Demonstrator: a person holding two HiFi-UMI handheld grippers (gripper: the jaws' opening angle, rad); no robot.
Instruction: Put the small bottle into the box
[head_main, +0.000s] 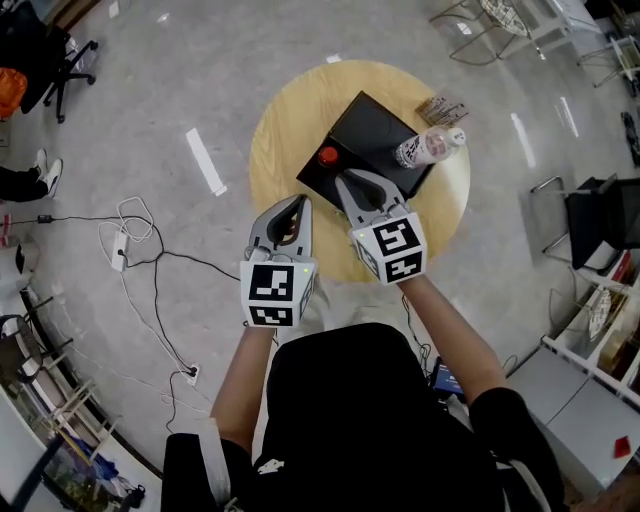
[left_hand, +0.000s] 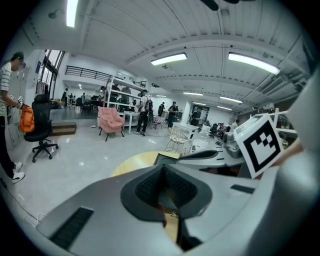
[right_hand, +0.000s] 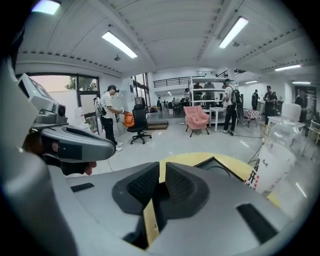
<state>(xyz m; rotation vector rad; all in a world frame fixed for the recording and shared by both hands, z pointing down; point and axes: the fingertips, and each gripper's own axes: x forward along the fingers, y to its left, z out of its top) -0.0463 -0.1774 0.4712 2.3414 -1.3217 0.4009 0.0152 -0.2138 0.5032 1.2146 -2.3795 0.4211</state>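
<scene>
- Small bottle (head_main: 428, 148), clear with a white label and a white cap, stands upright on the round table (head_main: 285, 120) just beside the right edge of the black box (head_main: 370, 130); I cannot tell whether it touches the box, but it is not yet inside
- Step in hand, as I judge it: the reach before the pick-up, with nothing gripped
- Right claw (head_main: 345, 178) hangs over the near side of the box, its jaws almost together, with only a thin slit between the pads and nothing in it; the bottle is off to its right and a little further away
- Left claw (head_main: 299, 201) hangs over the near left part of the table, beside the box, jaws pressed together and empty
- Next move, in my view: spread the right claw wide enough for the bottle's body, swing it right, close around the label, then lift the bottle and set it down in the box
- A small red round thing (head_main: 328, 155) sits at the box's left corner, close ahead of the right claw's tip; I cannot tell what it is, and it takes up some room there
- A small printed packet (head_main: 443, 107) lies on the table just beyond the bottle, near enough to be nudged
- The bottle looks tall and light, so a glancing touch could tip it
- Cables (head_main: 150, 265) trail on the floor to the left, well apart from the table
</scene>
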